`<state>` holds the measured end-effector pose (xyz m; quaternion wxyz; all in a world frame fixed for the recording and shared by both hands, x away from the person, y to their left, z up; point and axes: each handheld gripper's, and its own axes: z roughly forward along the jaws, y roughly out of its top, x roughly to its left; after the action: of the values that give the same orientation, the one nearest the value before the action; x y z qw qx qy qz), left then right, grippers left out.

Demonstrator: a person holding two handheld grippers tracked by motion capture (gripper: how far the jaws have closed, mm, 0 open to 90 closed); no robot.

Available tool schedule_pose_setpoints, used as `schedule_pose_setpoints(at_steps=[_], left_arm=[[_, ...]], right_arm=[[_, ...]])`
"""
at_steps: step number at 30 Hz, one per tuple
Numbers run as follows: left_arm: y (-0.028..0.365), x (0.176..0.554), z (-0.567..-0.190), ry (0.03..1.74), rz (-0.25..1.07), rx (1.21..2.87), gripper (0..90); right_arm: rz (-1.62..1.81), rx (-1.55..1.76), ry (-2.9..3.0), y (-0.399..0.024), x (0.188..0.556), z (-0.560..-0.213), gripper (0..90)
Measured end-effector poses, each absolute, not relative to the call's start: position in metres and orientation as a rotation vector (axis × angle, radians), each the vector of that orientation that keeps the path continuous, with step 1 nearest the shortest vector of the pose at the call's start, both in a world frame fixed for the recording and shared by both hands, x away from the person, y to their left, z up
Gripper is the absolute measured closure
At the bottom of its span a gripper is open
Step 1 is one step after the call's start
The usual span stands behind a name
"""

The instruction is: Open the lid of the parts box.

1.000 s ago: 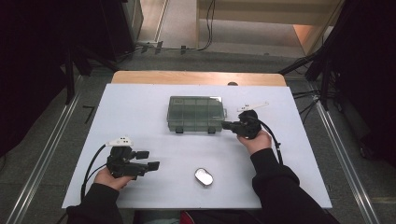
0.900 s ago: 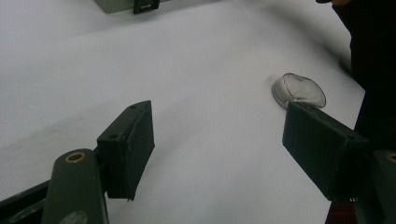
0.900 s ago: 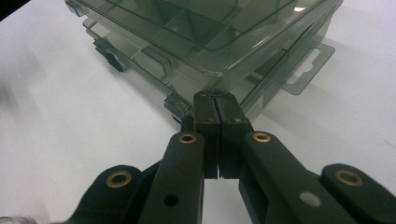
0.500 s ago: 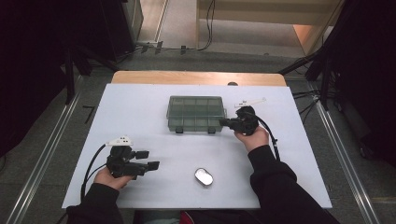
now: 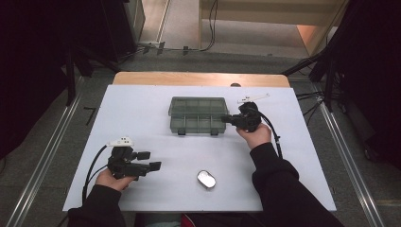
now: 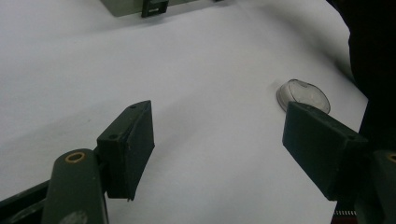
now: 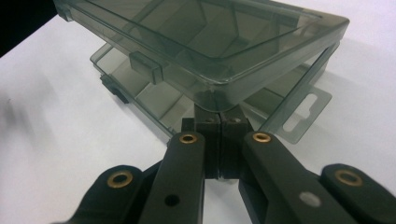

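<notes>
Right gripper view puts the right hand-held gripper [image 7: 218,122] at the centre of the frame with its jaws pressed together, their tips tucked under the raised corner of the lid [image 7: 205,42] of a smoky clear compartment box [image 7: 154,100]; the lid tilts up across the top of the frame while the divided tray lies flat beneath it, so the closed jaws appear to be working as a wedge that levers the lid open rather than pinching it, though whether a thin lip sits between the pads I cannot tell. In the high view the box [image 5: 197,115] sits just above the middle of the frame on the white surface [image 5: 142,113], with that gripper [image 5: 232,120] at its right end and the hand behind it. The left hand-held gripper [image 5: 152,161] waits in the lower left, jaws spread with nothing between them, likely kept clear until needed. A small clear oval dish [image 5: 206,178] lies low in the frame, between the two forearms and well apart from the box. Bare surface lies left and below the box; its far edge is near the top edge of the surface, so a swinging lid has limited room there.
</notes>
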<state>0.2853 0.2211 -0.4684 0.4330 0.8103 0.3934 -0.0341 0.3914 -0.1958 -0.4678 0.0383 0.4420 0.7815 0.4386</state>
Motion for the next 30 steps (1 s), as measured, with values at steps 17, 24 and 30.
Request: schedule_pose_setpoints(at_steps=[17, 24, 30], left_arm=[[0.218, 0.289, -0.468, 1.008, -0.063, 2.021, 25.0], [0.219, 0.295, -0.465, 1.000, -0.056, 2.019, 24.9], [0.215, 0.303, -0.459, 1.000, -0.037, 2.028, 24.7]], right_arm=[[1.372, 1.368, 2.363, -0.196, 0.403, -0.460, 86.7], [1.392, 1.373, 2.351, -0.197, 0.406, -0.457, 86.7], [1.401, 1.378, 2.345, -0.197, 0.408, -0.455, 86.7]])
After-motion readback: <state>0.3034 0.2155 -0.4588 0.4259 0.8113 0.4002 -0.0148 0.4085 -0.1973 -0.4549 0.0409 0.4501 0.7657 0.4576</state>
